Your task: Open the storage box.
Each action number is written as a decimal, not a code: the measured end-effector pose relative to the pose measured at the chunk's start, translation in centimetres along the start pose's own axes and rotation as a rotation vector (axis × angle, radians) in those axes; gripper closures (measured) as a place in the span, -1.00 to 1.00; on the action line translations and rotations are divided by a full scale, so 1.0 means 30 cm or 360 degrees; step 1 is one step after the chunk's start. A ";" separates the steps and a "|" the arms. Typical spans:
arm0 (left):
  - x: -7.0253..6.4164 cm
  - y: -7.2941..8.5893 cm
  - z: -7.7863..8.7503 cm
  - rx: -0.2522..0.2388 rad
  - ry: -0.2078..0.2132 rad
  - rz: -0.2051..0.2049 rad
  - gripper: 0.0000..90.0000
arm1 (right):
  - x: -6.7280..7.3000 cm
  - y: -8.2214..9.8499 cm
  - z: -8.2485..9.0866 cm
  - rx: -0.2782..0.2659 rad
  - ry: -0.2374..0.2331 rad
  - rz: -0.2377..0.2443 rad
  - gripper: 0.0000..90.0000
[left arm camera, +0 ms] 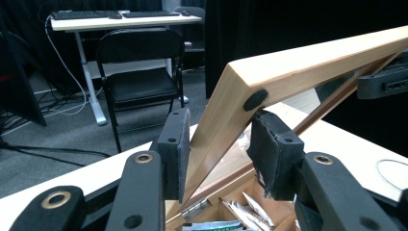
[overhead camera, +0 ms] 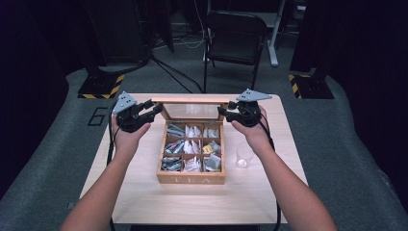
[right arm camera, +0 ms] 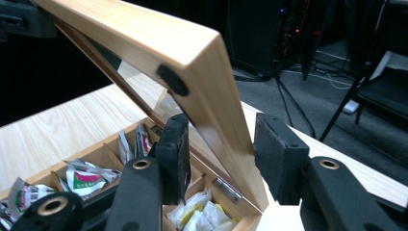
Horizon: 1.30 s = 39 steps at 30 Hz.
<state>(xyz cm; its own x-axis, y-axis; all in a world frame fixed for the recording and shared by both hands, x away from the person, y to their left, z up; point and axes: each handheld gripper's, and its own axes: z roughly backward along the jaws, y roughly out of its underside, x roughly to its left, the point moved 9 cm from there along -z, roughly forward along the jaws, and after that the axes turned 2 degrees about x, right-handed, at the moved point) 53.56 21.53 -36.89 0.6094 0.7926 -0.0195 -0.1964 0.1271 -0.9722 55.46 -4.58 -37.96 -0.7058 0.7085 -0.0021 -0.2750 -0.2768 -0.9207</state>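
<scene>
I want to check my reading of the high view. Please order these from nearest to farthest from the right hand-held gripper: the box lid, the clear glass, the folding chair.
1. Box lid: between the jaws of the right hand-held gripper.
2. Clear glass: below it, beside the wrist.
3. Folding chair: on the floor behind the table.

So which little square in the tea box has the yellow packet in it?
The right-hand square of the middle row in the tea box. Its yellow packet stands out; the other squares show white, grey or green packets.
</scene>
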 end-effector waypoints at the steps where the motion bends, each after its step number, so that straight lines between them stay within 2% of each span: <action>1: 0.000 0.000 0.000 0.0000 0.0000 0.0000 0.32 | 0.000 0.000 0.000 0.0000 0.0000 0.0000 0.25; 3: 0.001 -0.001 -0.002 -0.0009 0.0000 0.0012 0.32 | -0.006 0.003 -0.009 0.0000 -0.0020 -0.0038 0.25; 8: 0.010 -0.009 -0.014 -0.0020 -0.0003 0.0031 0.32 | -0.022 0.017 -0.031 0.0020 -0.0001 -0.0042 0.23; 12: 0.024 -0.017 -0.031 -0.0044 -0.0001 0.0055 0.31 | -0.031 0.011 -0.026 -0.0004 0.0009 -0.0059 0.23; 16: 0.028 -0.021 -0.035 -0.0033 0.0004 0.0051 0.32 | -0.043 0.015 -0.030 0.0005 0.0004 -0.0066 0.24; 18: 0.030 -0.023 -0.038 -0.0022 0.0000 0.0045 0.32 | -0.055 0.018 -0.037 0.0026 -0.0018 -0.0097 0.21; 22: 0.035 -0.027 -0.043 -0.0013 -0.0003 0.0047 0.32 | -0.063 0.012 -0.045 0.0030 0.0011 -0.0065 0.19; 25: 0.039 -0.031 -0.048 -0.0007 0.0001 0.0055 0.33 | -0.060 0.006 -0.051 0.0034 0.0035 -0.0029 0.25; 32: 0.045 -0.035 -0.054 -0.0006 0.0012 0.0056 0.33 | -0.054 -0.004 -0.068 0.0041 0.0011 -0.0040 0.28; 34: 0.047 -0.036 -0.055 -0.0007 0.0008 0.0059 0.33 | -0.051 -0.004 -0.070 0.0044 0.0014 -0.0045 0.28; 35: 0.048 -0.036 -0.056 -0.0003 0.0006 0.0060 0.33 | -0.052 -0.005 -0.072 0.0042 0.0022 -0.0023 0.28; 39: 0.051 -0.041 -0.063 0.0007 -0.0001 0.0066 0.33 | -0.058 -0.006 -0.078 0.0033 0.0025 -0.0041 0.28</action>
<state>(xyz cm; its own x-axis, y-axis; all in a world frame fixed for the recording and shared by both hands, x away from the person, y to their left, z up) 56.18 21.46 -36.16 0.6004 0.7975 -0.0593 -0.2246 0.0970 -0.9696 58.27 -4.25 -38.71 -0.6881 0.7255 0.0153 -0.3066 -0.2715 -0.9123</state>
